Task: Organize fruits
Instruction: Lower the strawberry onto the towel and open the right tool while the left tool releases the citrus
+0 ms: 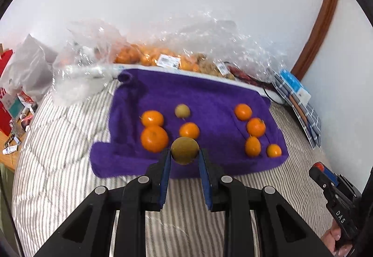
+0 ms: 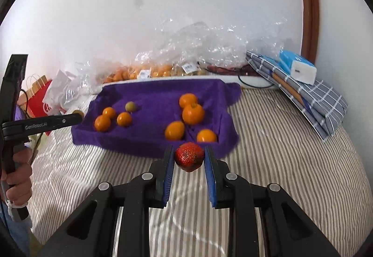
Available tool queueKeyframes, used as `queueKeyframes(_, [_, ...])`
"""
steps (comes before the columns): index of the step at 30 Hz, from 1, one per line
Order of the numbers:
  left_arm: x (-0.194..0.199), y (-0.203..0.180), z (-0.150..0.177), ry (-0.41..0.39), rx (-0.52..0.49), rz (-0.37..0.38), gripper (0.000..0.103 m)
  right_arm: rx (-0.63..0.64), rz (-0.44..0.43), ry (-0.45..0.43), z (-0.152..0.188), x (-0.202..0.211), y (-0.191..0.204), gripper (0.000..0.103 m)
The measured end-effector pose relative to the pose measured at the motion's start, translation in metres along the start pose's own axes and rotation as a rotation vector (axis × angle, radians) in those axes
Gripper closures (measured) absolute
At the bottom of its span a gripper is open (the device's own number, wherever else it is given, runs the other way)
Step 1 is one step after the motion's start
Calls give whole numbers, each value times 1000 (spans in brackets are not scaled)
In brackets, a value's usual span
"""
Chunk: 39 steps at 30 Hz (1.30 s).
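Pinching round olive fruit, left hand-held gripper.

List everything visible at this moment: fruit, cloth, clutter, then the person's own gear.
oranges: eight, orange, on the purple towel, four left, four right
small fruit: one, yellow-green, on the towel among the left oranges
purple towel: one, spread on the striped bedding
bagged fruit: clear plastic bags, orange and tan fruit, along the wall
folded checked cloth: grey, right, a blue-white box on top
red paper bag: one, far left
left gripper: shut on green-brown fruit
right gripper: shut on red fruit
hand: on the left gripper's handle
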<state>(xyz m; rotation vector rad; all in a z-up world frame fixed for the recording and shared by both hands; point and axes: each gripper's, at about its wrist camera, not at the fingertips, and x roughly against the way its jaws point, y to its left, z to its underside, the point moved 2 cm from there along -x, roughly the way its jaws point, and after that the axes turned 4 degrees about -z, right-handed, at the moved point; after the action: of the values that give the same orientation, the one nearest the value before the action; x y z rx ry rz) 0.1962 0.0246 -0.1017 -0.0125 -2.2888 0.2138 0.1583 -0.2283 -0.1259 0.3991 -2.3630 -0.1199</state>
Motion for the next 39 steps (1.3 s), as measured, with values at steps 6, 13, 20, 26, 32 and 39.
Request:
queueKeyframes(6, [-10,12,-18,-11,18,-6,80,-8,0,-12,-23,-18,1,78])
queueKeyframes(13, [-32,13,-36,-11,21,-6,80,-3,10,-16,-43,-41,1,78])
queueKeyframes(20, [-61,5,-49,-4,16,-7,80,-13,11,-1,-50,-67,-4,78])
queueKeyframes(26, [-84,0,-54,-8,7,-24,80,-24,6,31,-46,-92,-10,78])
queueKeyframes(32, [-103,-4,-47,-26,-29,-32,80,-28,-26,52,-38,-110,-13,78])
queueKeyframes(39, [-113,-5,-41,-26,-53,-40,80,-25,-44,72,-33,-122,-15,78])
